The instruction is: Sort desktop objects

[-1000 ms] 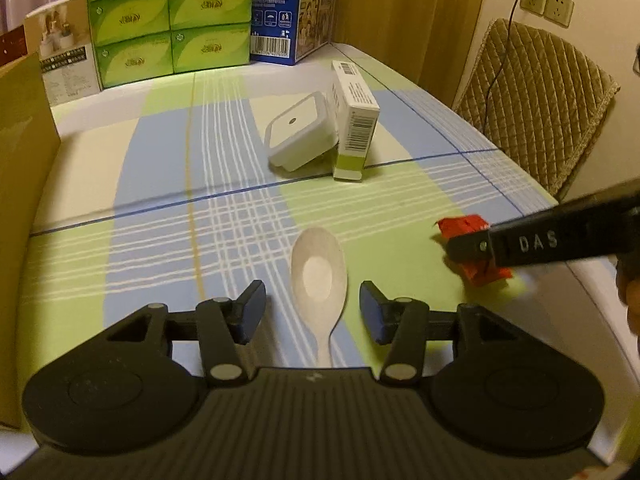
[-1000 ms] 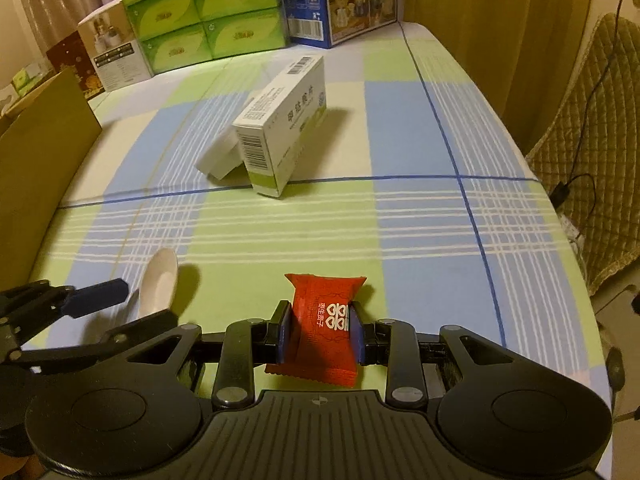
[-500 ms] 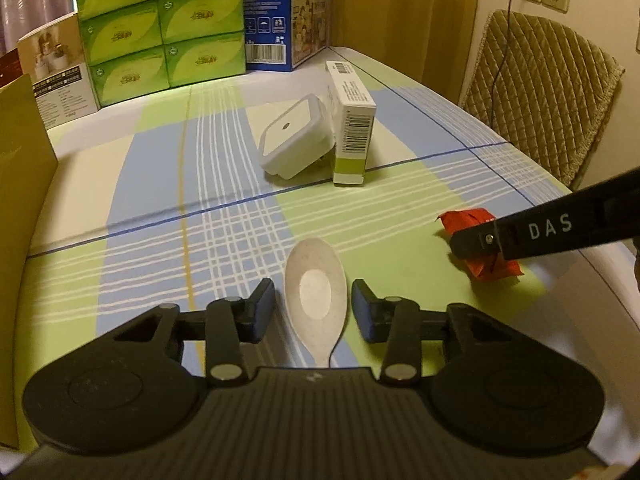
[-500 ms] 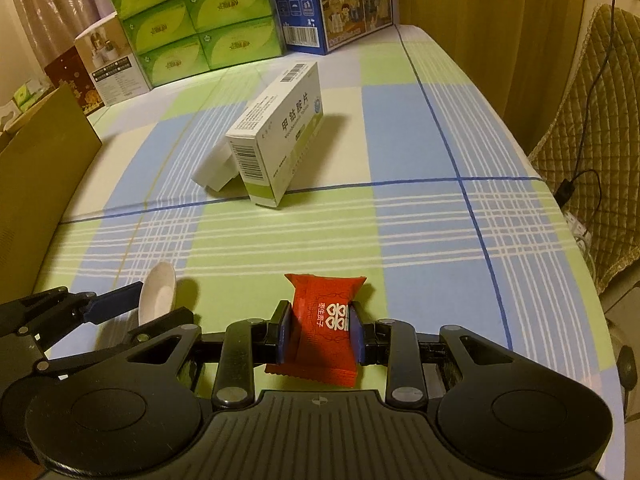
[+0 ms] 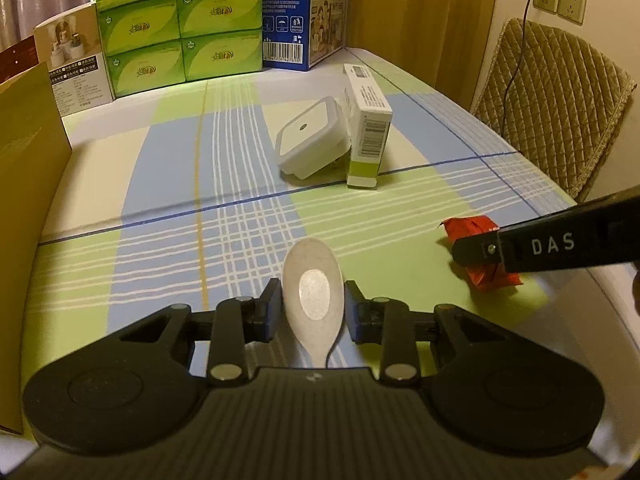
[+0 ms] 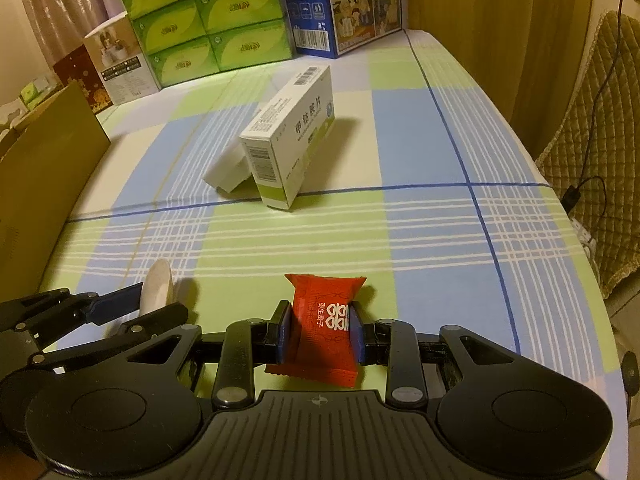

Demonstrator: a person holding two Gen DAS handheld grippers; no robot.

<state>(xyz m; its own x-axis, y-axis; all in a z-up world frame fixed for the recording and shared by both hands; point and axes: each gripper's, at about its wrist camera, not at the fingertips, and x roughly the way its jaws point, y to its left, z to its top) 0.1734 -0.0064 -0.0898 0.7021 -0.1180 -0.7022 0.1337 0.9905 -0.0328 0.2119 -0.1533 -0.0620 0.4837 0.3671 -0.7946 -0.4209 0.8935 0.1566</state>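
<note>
The left hand-held gripper (image 5: 312,306) has the pale spoon (image 5: 313,292) between its two blue pads. Its jaws are closing, and the pads sit right at the sides of the spoon's bowl. The spoon lies on the table (image 5: 168,184) with its bowl pointing away from the camera. The left camera looks straight down into the bowl. The right camera only shows the spoon's tip (image 6: 157,286) peeking out behind the left hand-held gripper (image 6: 120,304). The right hand-held gripper (image 6: 322,330) is pinching a red candy packet (image 6: 324,326). The right camera shows the packet's front with white signs on it, and both pads pressing its sides. In the left camera you only see a bit of the red packet (image 5: 468,226) poking out from behind the dark finger of the right hand-held gripper (image 5: 480,252), which has white letters on it. Farther back on the table, a white and green medicine box (image 5: 366,128) stands on its long edge. A white square container (image 5: 310,140) leans against it. The left camera shows the container's lid with a small dot in the middle. In the right camera the box (image 6: 288,140) hides most of the container (image 6: 228,170). A brown cardboard box (image 5: 24,152) stands at the left side of the table. Green tissue boxes (image 5: 176,20) are stacked at the far end.
</note>
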